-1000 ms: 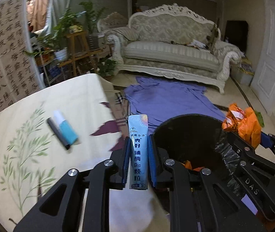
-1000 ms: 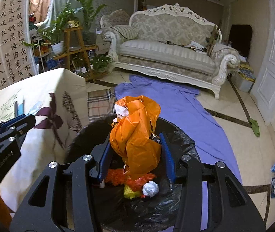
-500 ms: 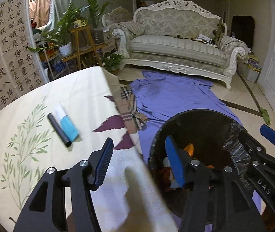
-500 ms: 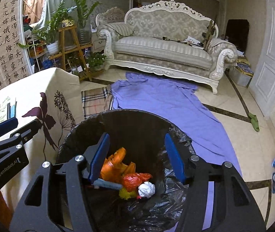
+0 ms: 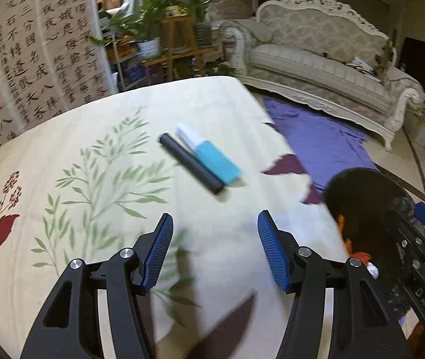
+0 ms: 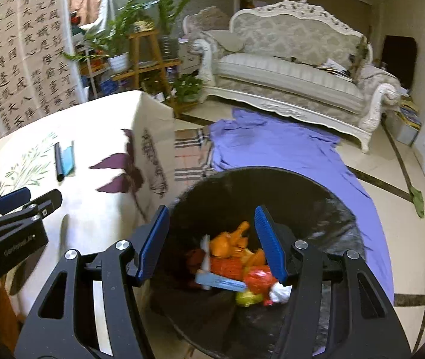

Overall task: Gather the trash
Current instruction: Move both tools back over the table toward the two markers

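My left gripper (image 5: 213,249) is open and empty above the floral tablecloth (image 5: 92,185). Ahead of it on the cloth lie a black tube (image 5: 190,163) and a blue and white packet (image 5: 209,155), side by side. My right gripper (image 6: 211,243) is open and empty above the black-lined trash bin (image 6: 317,209). Inside the bin lie an orange bag (image 6: 233,242), a blue sachet (image 6: 219,282), red wrapping (image 6: 257,278) and a white paper ball (image 6: 279,293). The bin also shows in the left wrist view (image 5: 371,197), right of the table edge.
A purple cloth (image 6: 272,146) and a plaid cloth (image 6: 190,155) lie on the floor beyond the bin. A white sofa (image 6: 287,71) stands behind. A wooden plant stand (image 6: 146,59) and a calligraphy screen (image 6: 18,59) are beyond the table.
Both grippers opened and dropped the sachet and the orange bag into the bin. The left gripper then swung left from the bin to over the table.
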